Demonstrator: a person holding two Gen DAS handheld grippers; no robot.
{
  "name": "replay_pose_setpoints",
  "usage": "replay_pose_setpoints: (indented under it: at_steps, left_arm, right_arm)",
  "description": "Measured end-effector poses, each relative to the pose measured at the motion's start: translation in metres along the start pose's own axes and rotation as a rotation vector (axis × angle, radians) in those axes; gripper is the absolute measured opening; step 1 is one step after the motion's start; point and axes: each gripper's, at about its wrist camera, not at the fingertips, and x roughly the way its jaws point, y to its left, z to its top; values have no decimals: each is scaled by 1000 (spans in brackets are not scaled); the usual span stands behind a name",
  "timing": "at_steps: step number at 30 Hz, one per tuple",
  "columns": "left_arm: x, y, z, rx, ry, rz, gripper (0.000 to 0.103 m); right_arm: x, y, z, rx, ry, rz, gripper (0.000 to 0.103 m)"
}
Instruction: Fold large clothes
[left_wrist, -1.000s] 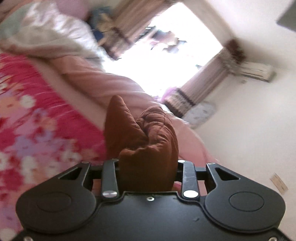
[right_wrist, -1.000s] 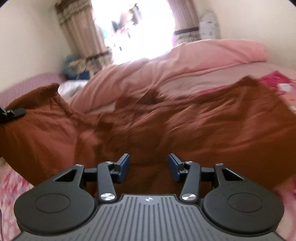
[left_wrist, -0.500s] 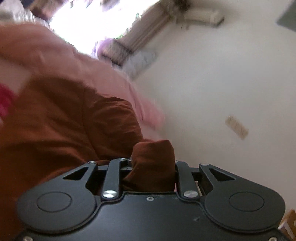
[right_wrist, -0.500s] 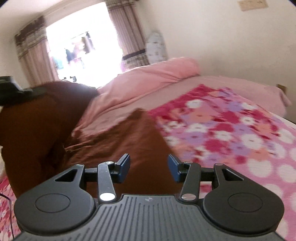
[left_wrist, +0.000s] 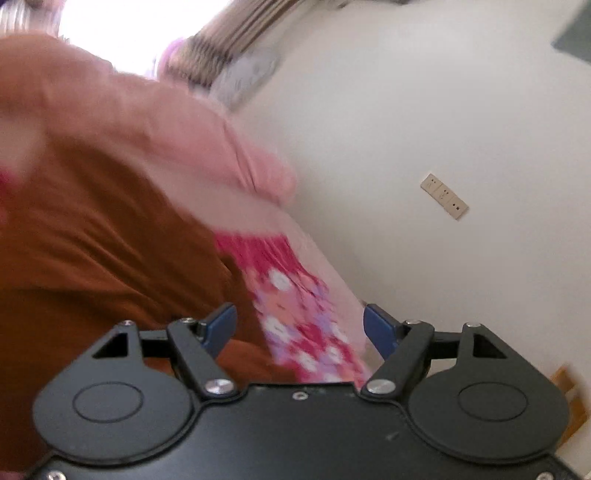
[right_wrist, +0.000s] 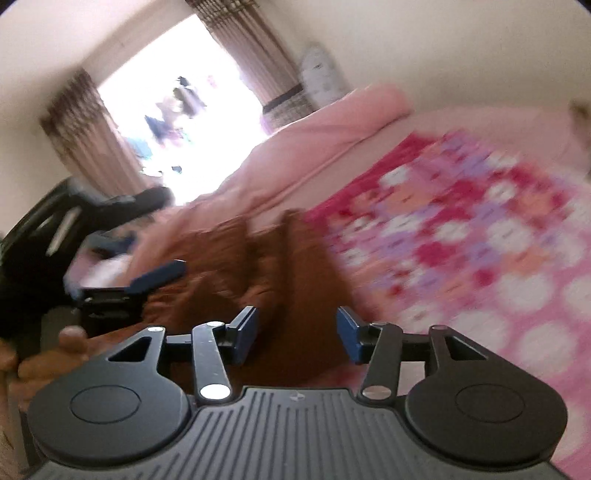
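A large brown garment (left_wrist: 96, 243) lies crumpled on the bed, filling the left of the left wrist view; it also shows in the right wrist view (right_wrist: 280, 266). My left gripper (left_wrist: 300, 326) is open and empty, just above the garment's right edge and the floral sheet. My right gripper (right_wrist: 297, 334) is open and empty over the garment's near part. The left gripper also shows in the right wrist view (right_wrist: 122, 266), held by a hand at the left, above the garment.
The bed has a pink and red floral sheet (right_wrist: 461, 236) and a pink quilt (right_wrist: 325, 125) bunched at the far side. A bright window with brown curtains (right_wrist: 177, 122) is beyond. A white wall with a socket plate (left_wrist: 445, 195) runs along the bed's right side.
My left gripper has opened and let go of the brown garment, which now lies on the bed. Both views have swung; the right gripper stayed open.
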Motion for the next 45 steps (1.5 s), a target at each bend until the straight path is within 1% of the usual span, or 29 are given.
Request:
replay_pose_setpoints:
  at_steps: [2,4,6,7,9,11,13,15,17,20,22,23,24,25,26,27,28,30,31,32,33,35,37,38,40,41,42,44,45]
  left_arm:
    - [-42,3,-12,100,-48,96,81]
    - [-74,16,-31,162,-64,228,81]
    - [-92,36,-52,167,-41,328,81]
    - [-97,49,-65,144,-16,361,81]
    - [-102,69,-83,97,23,396,81]
    - [-95,82,-94,79,53,411,81]
    - [-77,86,-99,92,67,428,81]
    - [-59,89,-99,111,74,445,81]
    - [-50,93,-97,113,84,462,79]
    - [-37,97,-91,101,85,508,76]
    - [-36,99,-89,80,82,512,76]
    - [-43,96,-87,73,82,510,76]
    - [-47,93,-86,70,77,507,76]
    - [-50,90,-85,71,71,506,77]
    - [-52,88,-83,74,67,496,78]
    - [-53,86,-81,80,63,486,78]
    - [-53,83,-80,89,59,488,79]
    - [-52,83,-77,94,49,516,83]
    - [-53,86,-76,72,54,479,83]
    - [-53,90,-76,36,54,456,83]
    - [-50,92,-76,17,60,462,83]
    - [-42,95,-78,19,80,492,83]
    - [-35,101,-83,8,103,481,83]
    - [-33,104,-85,3,113,482,83]
    - [-32,105,-89,35,111,482,84]
    - [-32,103,-90,57,112,490,84]
    - [-32,102,-90,63,115,494,84]
    - [-33,103,-88,42,122,494,83]
    - [-36,100,-87,42,131,498,83]
  right_arm:
    - [6,3,-4,48,29,86,70]
    - [15,6,-9,91,69,143,72]
    - [25,9,-13,128,109,175,72]
    - [29,11,-15,142,120,183,72]
    - [39,12,-17,176,132,200,73]
    - [48,13,-16,220,150,216,74]
    - [59,13,-15,269,163,223,74]
    - [67,13,-14,298,163,218,76]
    - [73,14,-12,311,162,197,80]
    - [81,15,-10,347,165,193,80]
    - [86,19,-6,327,158,181,80]
    - [88,22,-5,309,151,168,71]
    - [88,25,-3,291,141,159,51]
    - [86,27,0,276,128,164,45]
    - [82,30,4,265,108,183,36]
    - [75,33,10,252,81,209,32]
    - [67,38,16,231,53,229,31]
    - [48,43,28,180,-13,232,30]
    - [38,42,32,154,-63,216,30]
    - [32,37,35,142,-94,202,29]
    - [31,29,37,145,-96,200,29]
    - [43,6,35,188,-33,186,29]
    - [58,-15,22,225,18,119,29]
    - [64,-27,13,257,30,89,29]
    - [75,-50,-3,330,58,100,28]
    - [76,-57,-10,345,56,113,28]
    - [77,-61,-14,349,49,124,28]
    - [77,-62,-15,350,42,134,28]
    - [76,-60,-13,334,44,135,30]
